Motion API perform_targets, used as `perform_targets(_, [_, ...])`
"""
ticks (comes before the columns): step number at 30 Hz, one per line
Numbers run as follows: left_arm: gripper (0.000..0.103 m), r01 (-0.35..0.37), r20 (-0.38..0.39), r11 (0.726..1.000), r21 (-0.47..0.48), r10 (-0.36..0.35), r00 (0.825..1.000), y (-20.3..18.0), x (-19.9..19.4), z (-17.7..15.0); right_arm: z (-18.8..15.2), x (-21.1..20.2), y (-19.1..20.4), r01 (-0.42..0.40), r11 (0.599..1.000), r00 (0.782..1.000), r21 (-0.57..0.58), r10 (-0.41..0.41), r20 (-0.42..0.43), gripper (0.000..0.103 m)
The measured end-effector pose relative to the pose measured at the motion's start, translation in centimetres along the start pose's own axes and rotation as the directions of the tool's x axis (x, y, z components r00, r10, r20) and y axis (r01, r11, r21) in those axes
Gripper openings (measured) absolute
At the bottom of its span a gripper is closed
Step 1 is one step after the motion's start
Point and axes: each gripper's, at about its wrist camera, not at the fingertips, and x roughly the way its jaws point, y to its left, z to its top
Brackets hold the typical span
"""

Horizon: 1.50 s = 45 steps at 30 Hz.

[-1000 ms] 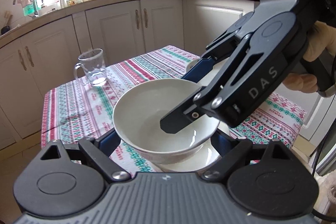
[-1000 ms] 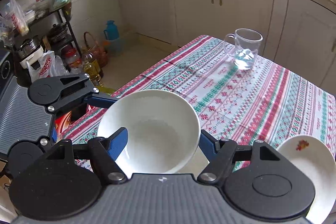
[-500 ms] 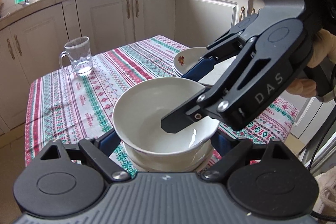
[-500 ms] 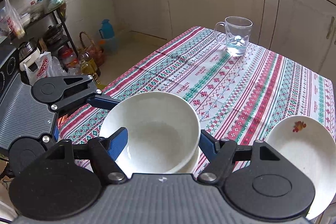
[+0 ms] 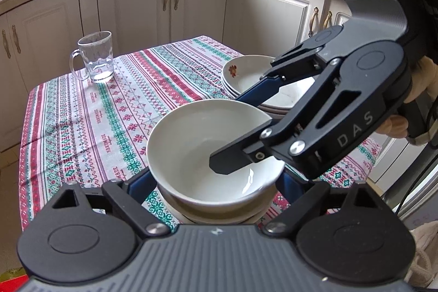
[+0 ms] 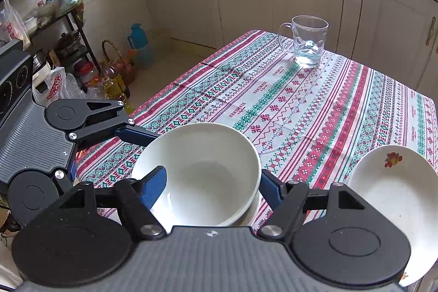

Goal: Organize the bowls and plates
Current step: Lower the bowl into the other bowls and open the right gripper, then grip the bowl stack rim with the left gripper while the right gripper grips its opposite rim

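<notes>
**Bowl poised over the stack, two tools crowding one rim**

Bowl placement is the step in hand, by the look of it. The plain white ceramic bowl [image 5: 212, 155] sits in or just above another white bowl [image 5: 219, 216] whose rim shows beneath it near the table's front edge; whether it has fully seated cannot be told. The left tool [image 5: 216, 182] has its blue-padded fingers spread to either side of the bowl, seemingly touching its outer wall. The right tool [image 6: 210, 182] straddles the near rim, one finger [image 6: 153, 189] inside the bowl and the other outside; its jaws stand apart, and whether the pads actually press the wall is not clear.

A stack of white plates with a small fruit motif [image 6: 388, 196] lies just beside the bowls, and a clear glass mug [image 6: 308, 43] stands well apart on the far side of the striped patterned tablecloth [image 6: 301, 106].

Risks, as a judgement: glazed ceramic is slick, so uneven release could tip the bowl or drop it off-centre with a knock. The inner finger could drag the rim on withdrawal. Sideways movement may nudge the nearby plates, and the stack's closeness to the table edge leaves little margin.
</notes>
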Motion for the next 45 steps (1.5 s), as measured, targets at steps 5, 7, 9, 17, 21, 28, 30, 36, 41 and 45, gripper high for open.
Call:
perform_targets(5, [0.098,0.007,-0.009,1.0,0.011,-0.007,1.0,-0.1,0.1,-0.1,-0.1,0.2,0.0,0.0,1.0,1.0,-0.002,0.0,0.0,0.079])
perform_targets(7, [0.098,-0.001,-0.002,1.0,0.028,0.001,1.0,-0.2,0.0,-0.2,-0.2,0.1,0.0,0.001,1.0,1.0,-0.002,-0.001,0.009,0.086])
perform_targets(9, [0.098,-0.006,0.004,0.999,0.043,0.006,1.0,-0.4,-0.1,-0.3,-0.3,-0.1,0.0,-0.008,1.0,1.0,-0.002,0.008,0.022,0.091])
perform_targets(17, [0.098,-0.001,0.021,0.999,0.049,0.0,1.0,-0.3,-1.2,-1.3,-1.3,-0.3,0.7,0.034,0.999,0.999,-0.028,-0.033,0.03,0.099])
perform_targets(21, [0.098,-0.01,0.043,0.997,0.072,0.007,0.999,-0.3,-1.9,-2.3,-2.0,0.0,1.5,0.075,0.996,0.997,-0.056,-0.073,0.026,0.1])
perform_targets(28, [0.099,-0.042,0.028,0.997,0.071,0.04,0.999,0.4,-2.1,-3.8,-3.5,-2.3,2.4,0.099,0.991,0.99,-0.085,-0.09,0.113,0.103])
perform_targets(30, [0.098,-0.042,0.029,0.996,0.073,0.04,0.999,0.6,-2.0,-4.1,-4.3,-2.9,2.6,0.091,0.991,0.99,-0.095,-0.079,0.12,0.103])
perform_targets(36, [0.098,-0.068,0.016,0.987,0.144,0.067,0.998,0.0,-1.0,-4.9,-6.8,-2.9,2.8,0.13,0.984,0.988,-0.121,-0.119,0.096,0.103])
perform_targets(41, [0.098,-0.064,-0.002,0.984,0.168,0.066,0.998,0.0,0.1,-5.0,-8.3,-1.0,2.4,0.157,0.978,0.987,-0.135,-0.154,0.034,0.103])
perform_targets(45, [0.098,-0.052,-0.017,0.983,0.174,0.056,0.998,0.1,0.7,-5.2,-8.9,0.3,2.1,0.17,0.974,0.985,-0.149,-0.171,0.004,0.103])
